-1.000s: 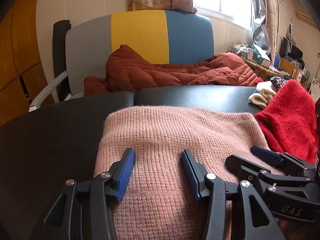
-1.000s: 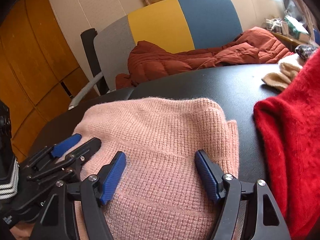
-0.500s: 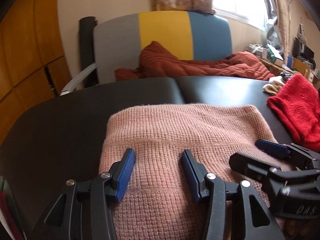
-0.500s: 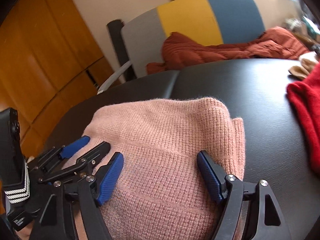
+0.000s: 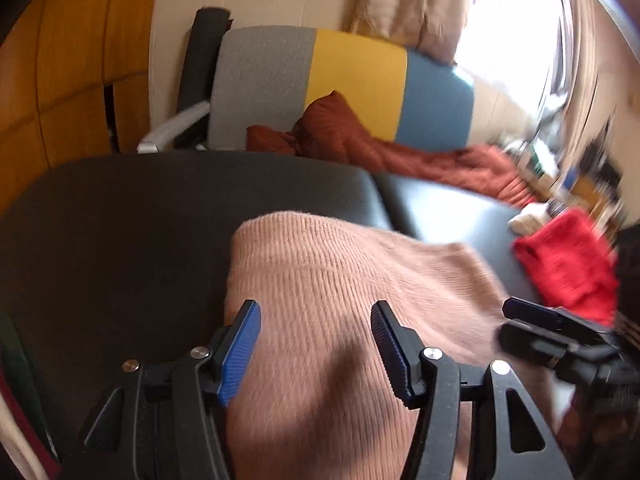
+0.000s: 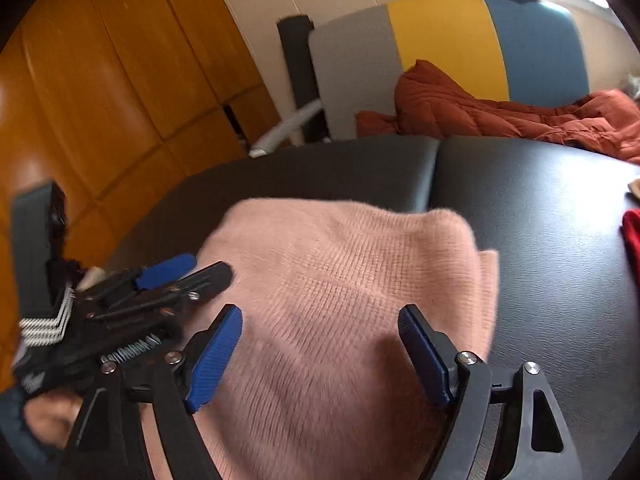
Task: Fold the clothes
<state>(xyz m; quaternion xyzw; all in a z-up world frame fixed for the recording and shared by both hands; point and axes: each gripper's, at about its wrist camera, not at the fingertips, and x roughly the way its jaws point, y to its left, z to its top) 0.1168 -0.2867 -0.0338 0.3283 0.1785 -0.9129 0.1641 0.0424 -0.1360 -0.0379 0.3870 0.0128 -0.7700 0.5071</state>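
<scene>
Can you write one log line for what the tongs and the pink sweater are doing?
left tongs: open, opening | right tongs: open, opening | pink sweater: folded on black table, unheld

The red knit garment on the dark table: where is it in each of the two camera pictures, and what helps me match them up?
Left wrist view: the red knit garment lies at the right, beyond the pink sweater.
Right wrist view: only a sliver shows at the right edge.
Shared landmark: the grey, yellow and blue chair back.

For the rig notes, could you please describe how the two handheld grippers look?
Both the left gripper and the right gripper are black, angular frames with silver screws and two fingers faced with ribbed blue pads. A coil spring shows on the left one.
</scene>
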